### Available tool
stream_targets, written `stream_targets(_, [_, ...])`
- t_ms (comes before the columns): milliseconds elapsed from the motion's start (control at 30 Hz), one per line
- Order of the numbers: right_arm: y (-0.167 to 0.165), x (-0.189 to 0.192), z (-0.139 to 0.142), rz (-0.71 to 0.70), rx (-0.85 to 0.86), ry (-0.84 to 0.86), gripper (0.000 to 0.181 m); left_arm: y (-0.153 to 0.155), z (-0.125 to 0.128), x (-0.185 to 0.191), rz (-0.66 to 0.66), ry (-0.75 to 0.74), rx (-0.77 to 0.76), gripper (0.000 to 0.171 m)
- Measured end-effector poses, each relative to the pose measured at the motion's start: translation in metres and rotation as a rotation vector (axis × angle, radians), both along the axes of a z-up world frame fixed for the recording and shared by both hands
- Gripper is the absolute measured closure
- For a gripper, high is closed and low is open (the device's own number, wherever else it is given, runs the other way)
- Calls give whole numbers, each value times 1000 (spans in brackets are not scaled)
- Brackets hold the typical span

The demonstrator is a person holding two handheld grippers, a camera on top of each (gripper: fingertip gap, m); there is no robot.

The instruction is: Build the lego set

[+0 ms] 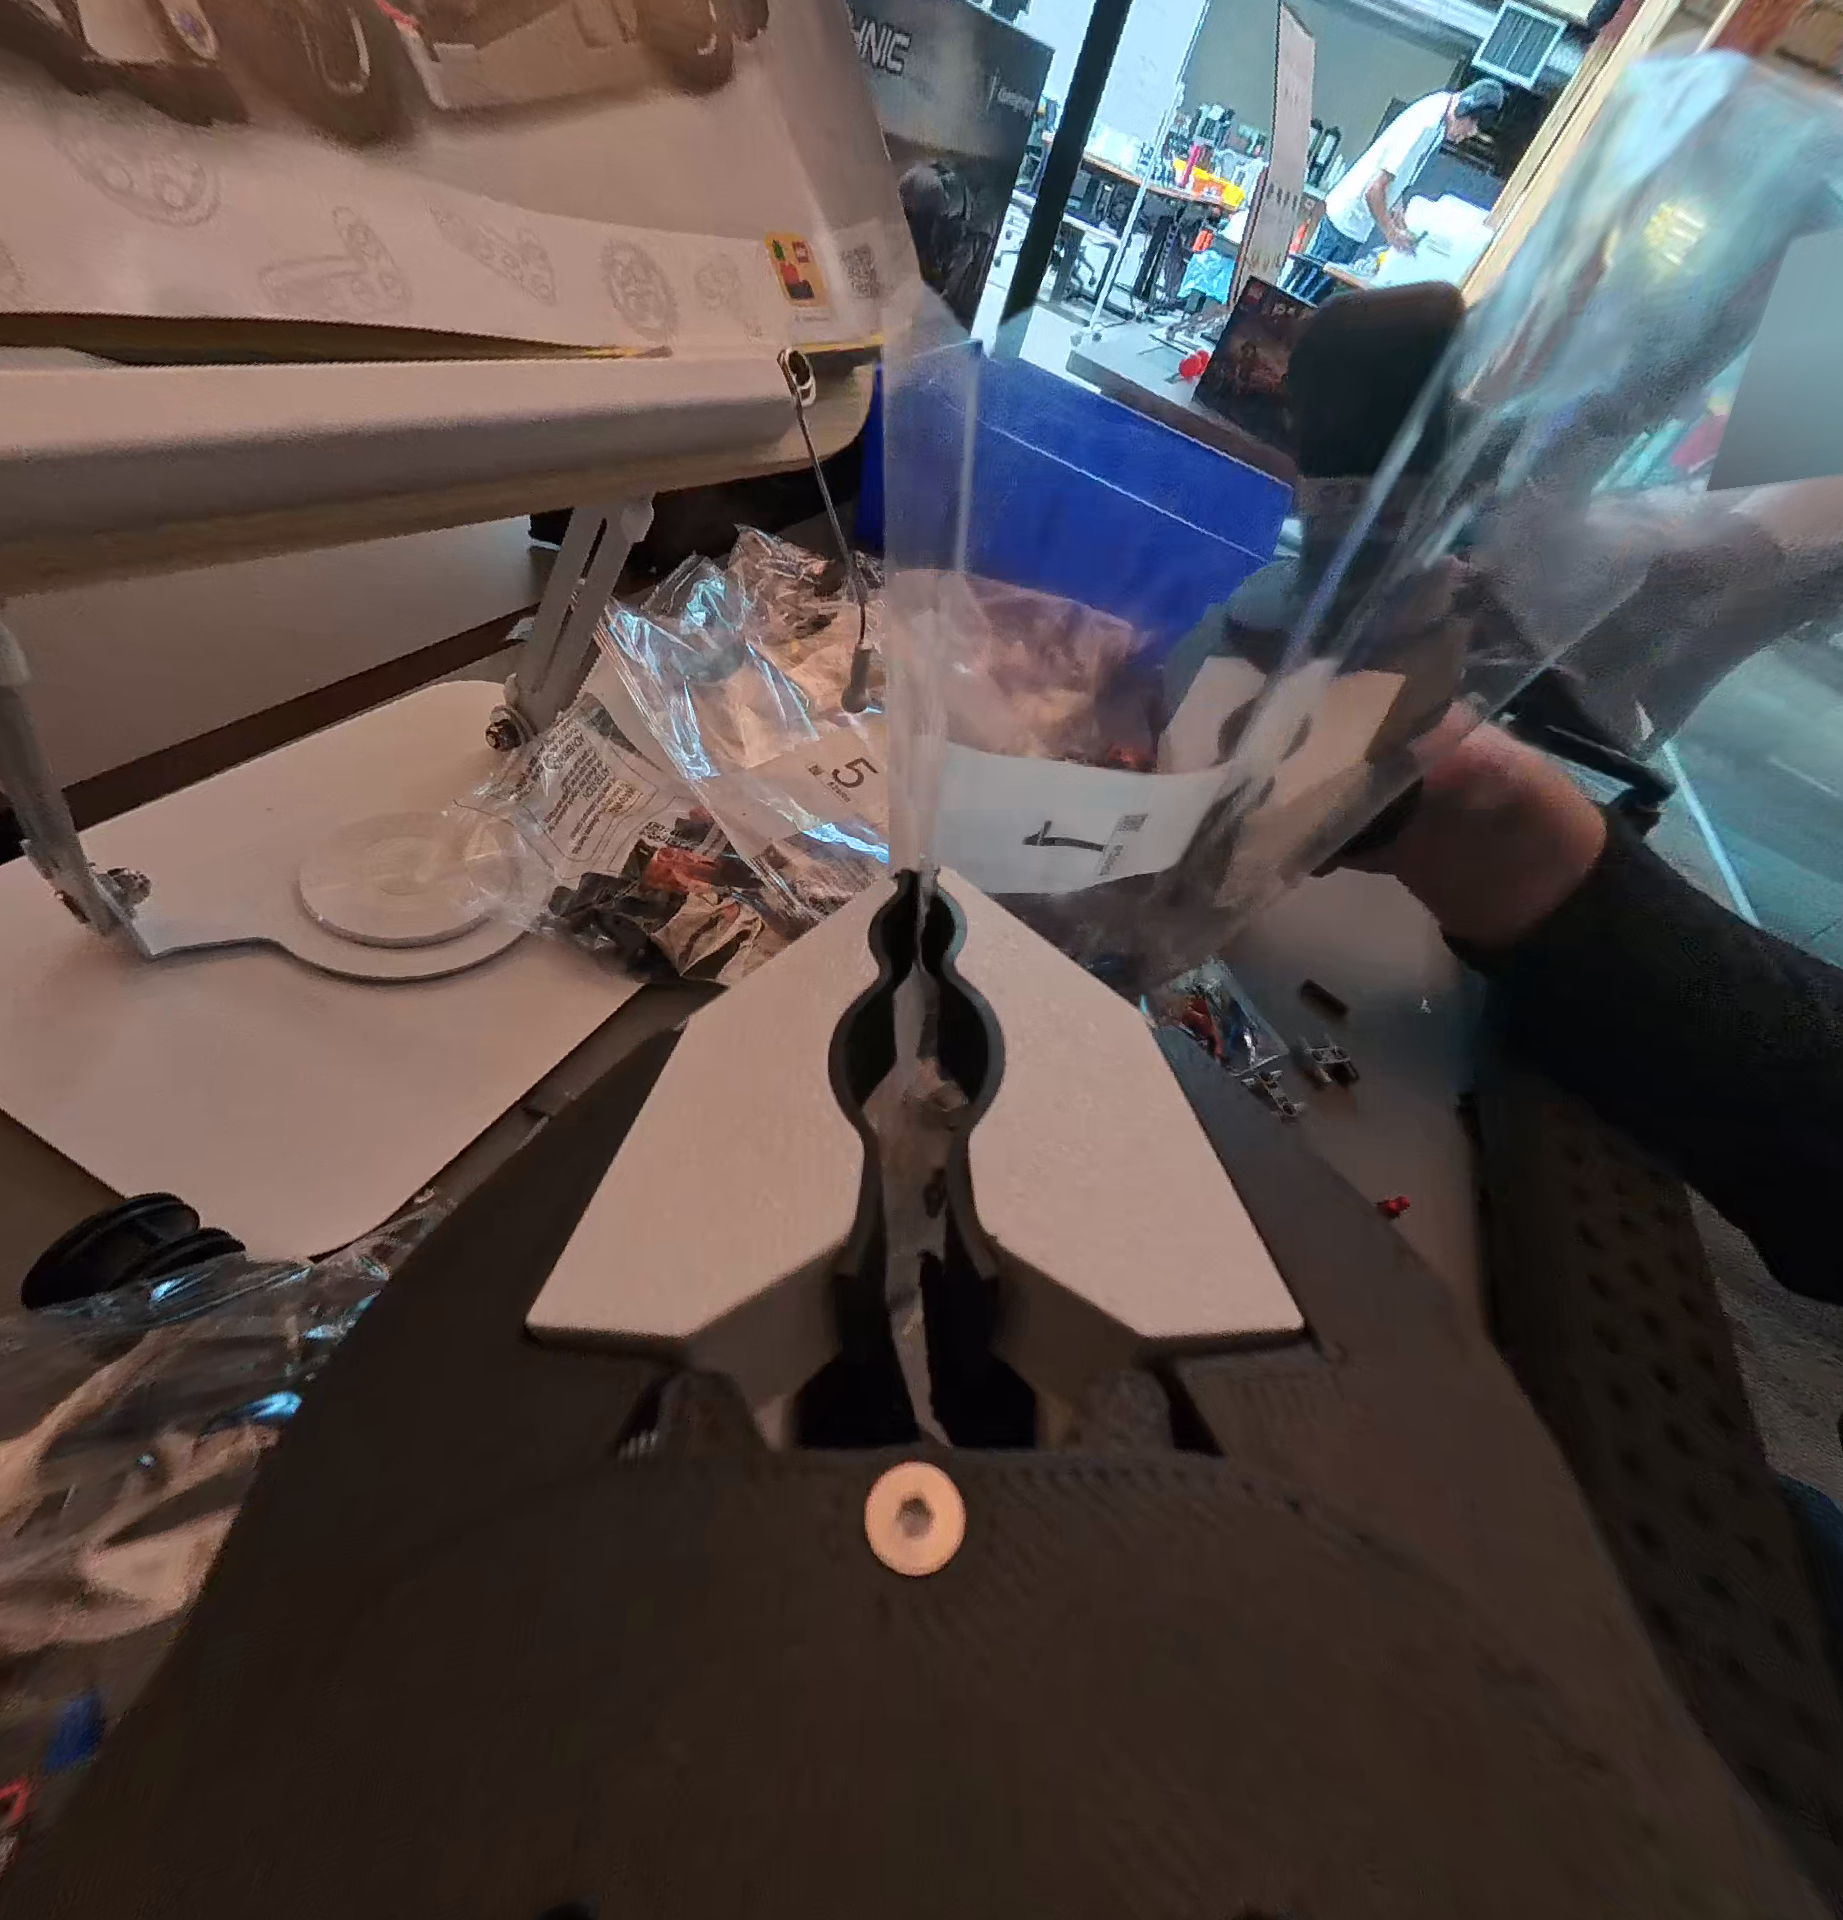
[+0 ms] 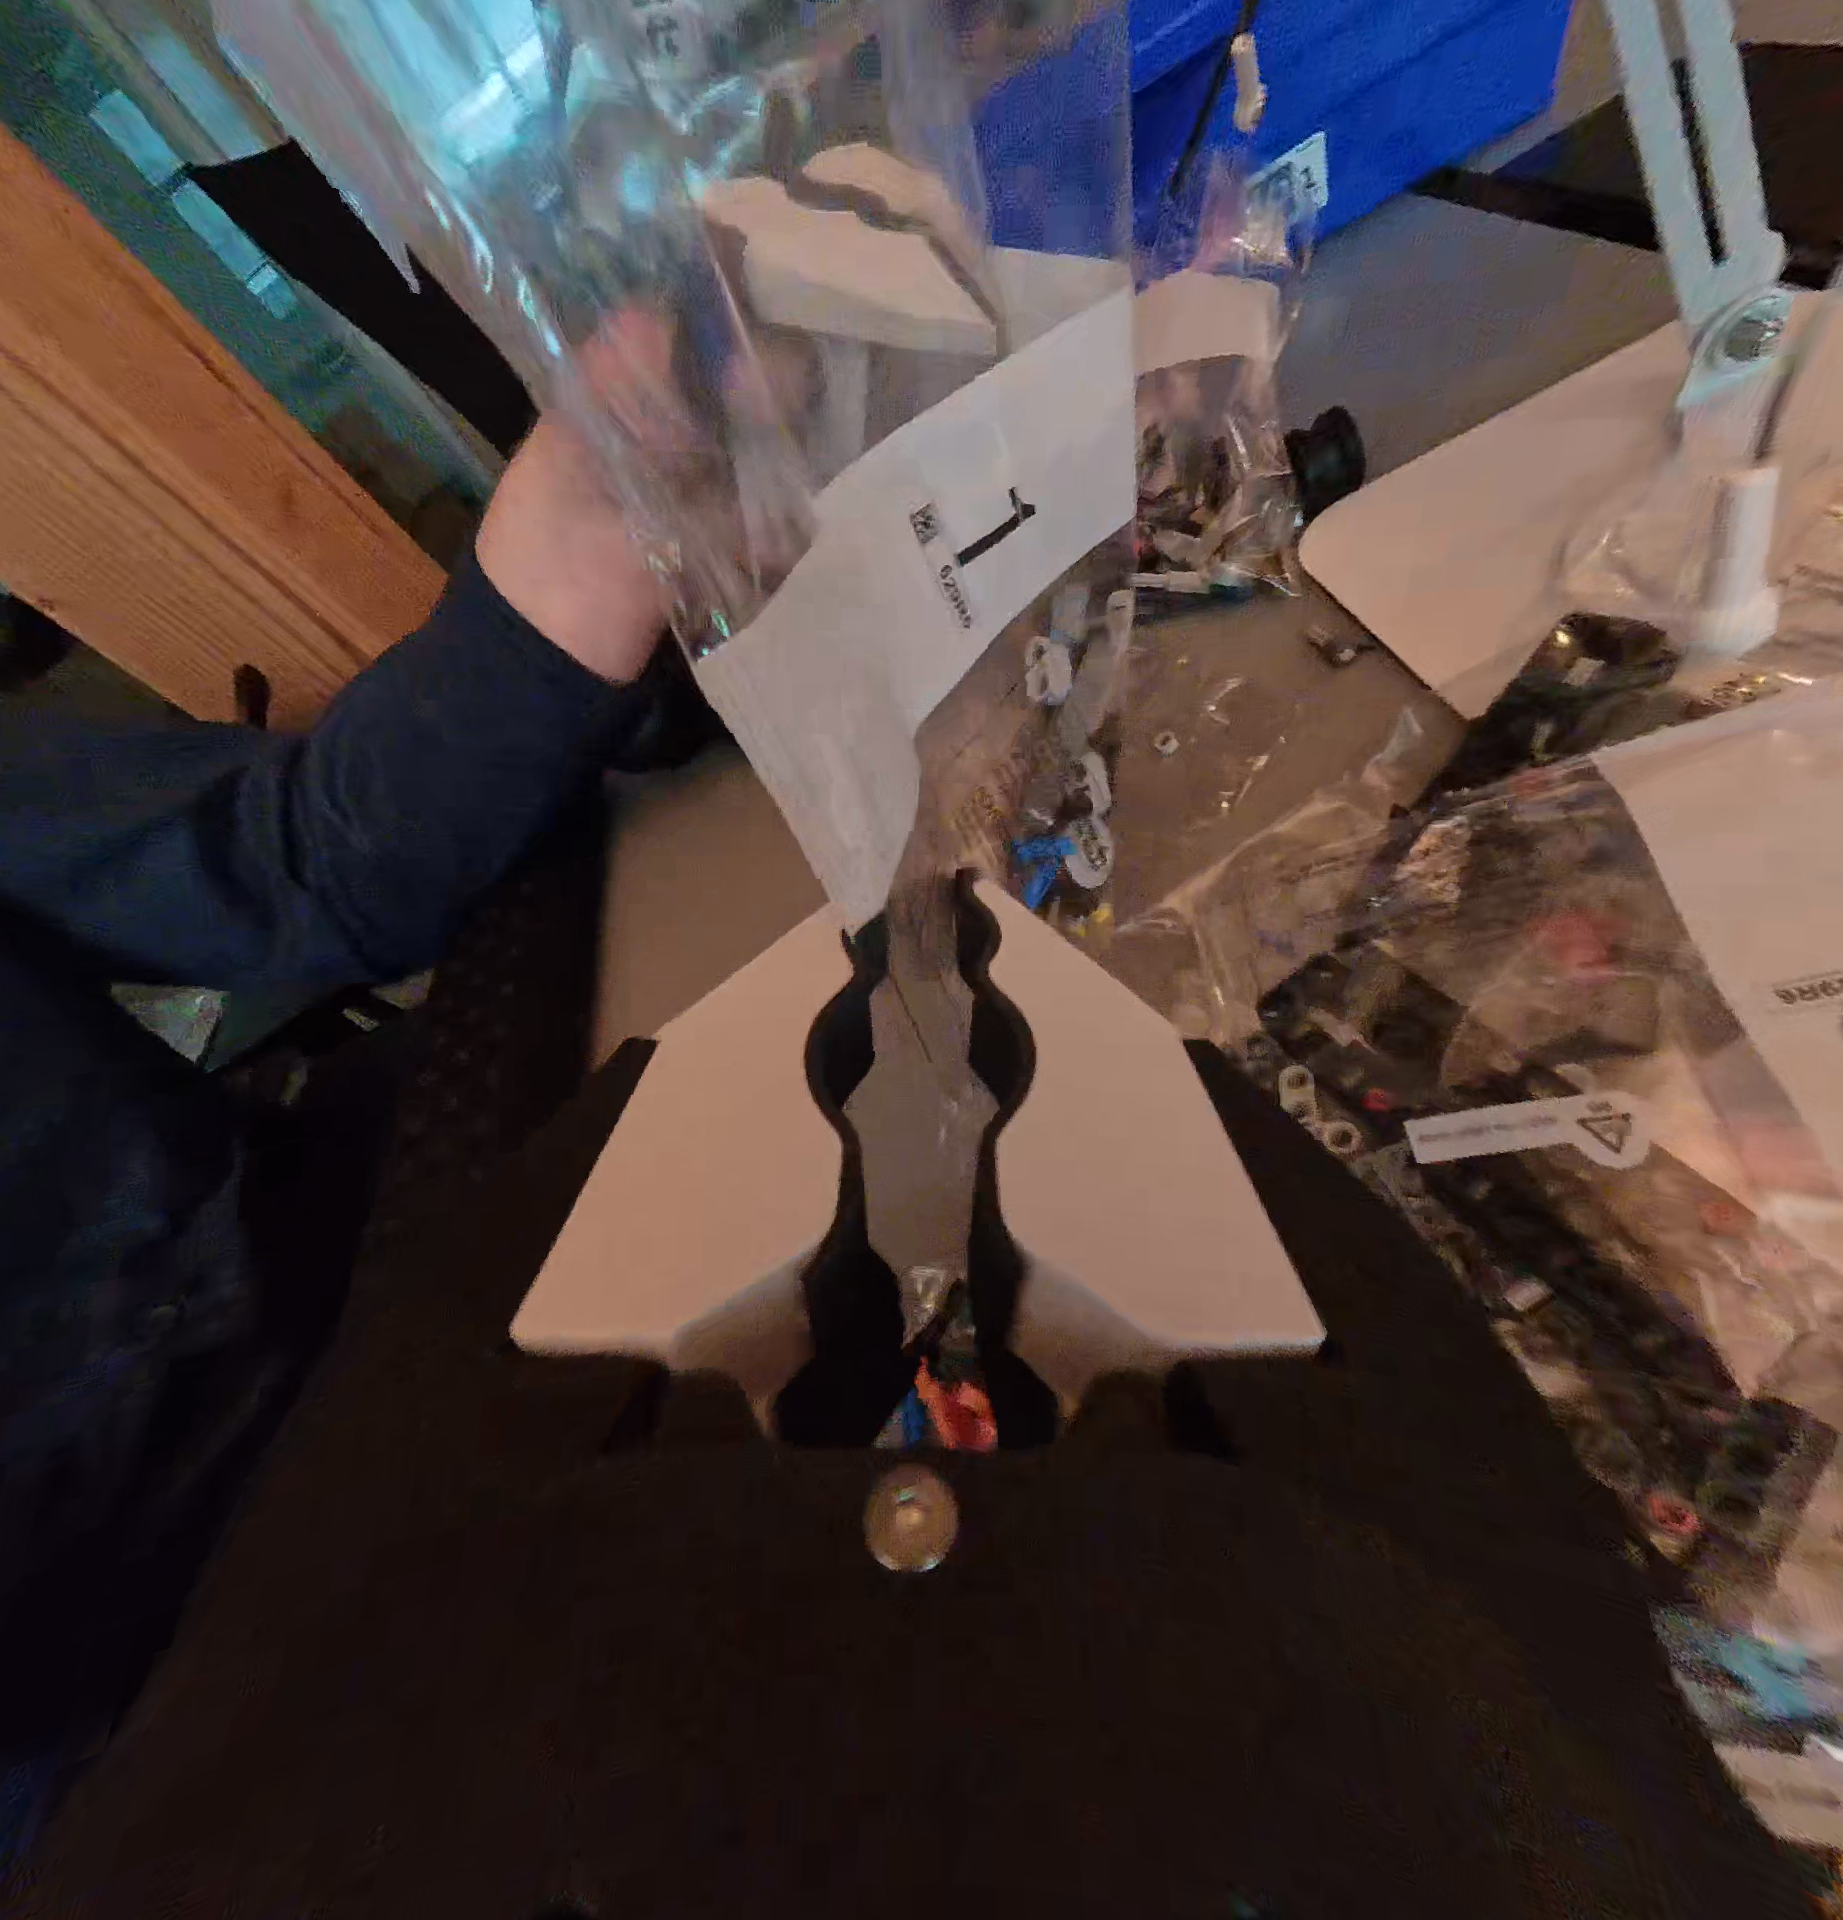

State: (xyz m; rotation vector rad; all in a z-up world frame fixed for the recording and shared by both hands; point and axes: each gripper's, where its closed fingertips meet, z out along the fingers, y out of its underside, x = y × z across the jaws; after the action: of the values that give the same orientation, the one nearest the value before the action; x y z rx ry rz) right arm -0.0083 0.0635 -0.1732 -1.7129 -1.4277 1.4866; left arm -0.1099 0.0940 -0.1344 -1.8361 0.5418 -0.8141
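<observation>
A clear plastic parts bag with a white label hangs stretched between both grippers above the table. My left gripper is shut on one edge of the bag. My right gripper is shut on the bag's other edge, just below its white label. Each gripper shows blurred through the plastic in the other's view, the right one and the left one, each with a hand on it. Small loose Lego pieces lie on the table under the bag, and also show in the left wrist view.
A white stand holds the instruction booklet at the left. Other sealed bags of parts lie around it. A blue bin stands behind. Black wheels sit near the front left. A wooden post is beside the table.
</observation>
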Motion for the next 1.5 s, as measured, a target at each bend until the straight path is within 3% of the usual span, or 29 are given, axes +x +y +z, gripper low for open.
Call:
stream_targets(167, [-18,-6,-5,85,6,-22,174,-14,1,-4,-49,32,-32,171])
stream_targets(333, [-71,-21,6,303,4,31,168,-41,14,-19,-102,113,8,171])
stream_targets(467, [-113,-32,-13,477,93,-46,162,-67,16,-33,-156,124,-15,171])
stream_targets(567, [-122,-30,-22,539,152,-92,154,-75,3,-36,-194,168,-56,171])
stream_targets(667, [-99,-26,-10,474,110,-30,154,-82,-5,-35,-254,171,-64,171])
stream_targets(733, [-95,-21,5,494,32,42,154,-89,-11,-34,-304,195,-42,171])
stream_targets(800, [-89,-15,3,513,66,42,157,-100,-9,-31,-369,198,1,171])
stream_targets(967, [-22,-24,39,191,93,239,164,-122,-9,-26,-478,186,15,171])
stream_targets(1133, [33,-34,59,-21,50,372,162,-139,-11,-16,-585,188,28,171])
stream_targets(1233, [66,-48,45,-158,77,277,167,-150,-5,-7,-655,182,75,171])
stream_targets(1333, [88,-68,15,-256,221,81,173,-158,-4,3,-712,194,88,171])
stream_targets(1500, [87,-103,-33,-163,459,-197,168,-163,-4,9,-740,211,100,171])
